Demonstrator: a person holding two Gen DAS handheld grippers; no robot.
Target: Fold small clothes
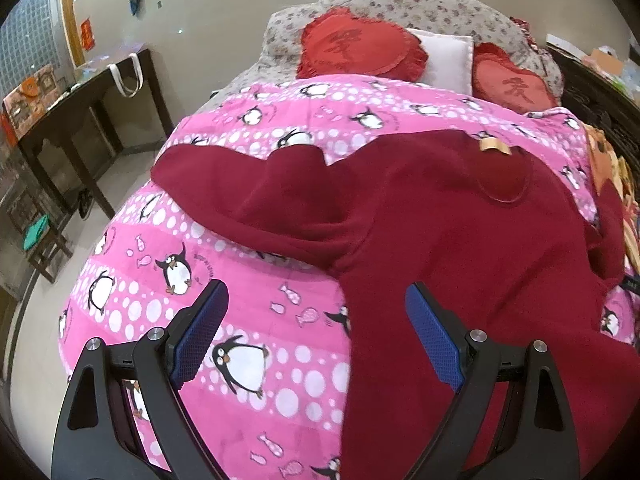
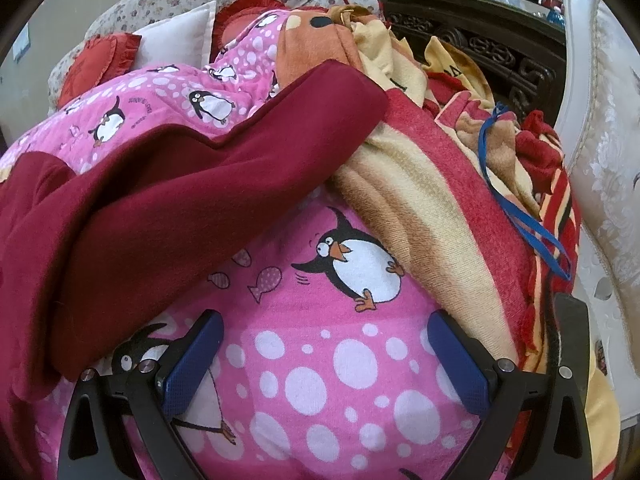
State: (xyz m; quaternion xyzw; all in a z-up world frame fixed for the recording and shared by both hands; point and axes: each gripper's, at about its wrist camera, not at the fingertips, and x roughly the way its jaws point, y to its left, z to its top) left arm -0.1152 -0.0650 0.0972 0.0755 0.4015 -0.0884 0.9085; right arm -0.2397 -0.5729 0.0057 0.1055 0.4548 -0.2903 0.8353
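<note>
A dark red sweatshirt [image 1: 460, 232] lies spread on a pink penguin quilt [image 1: 240, 264], its left sleeve reaching toward the bed's left side. My left gripper [image 1: 316, 308] is open and empty, low over the quilt, with the right fingertip above the garment's lower left edge. In the right wrist view the sweatshirt's right sleeve [image 2: 192, 184] stretches up to the right over the quilt [image 2: 320, 368]. My right gripper [image 2: 326, 340] is open and empty just above the quilt, below the sleeve.
Red heart cushions [image 1: 360, 46] and a white pillow [image 1: 446, 60] sit at the bed's head. A dark side table [image 1: 76, 120] stands left of the bed. A rumpled red and tan blanket [image 2: 452, 208] with a blue ribbon [image 2: 520, 208] lies right of the quilt, beside a white chair [image 2: 608, 160].
</note>
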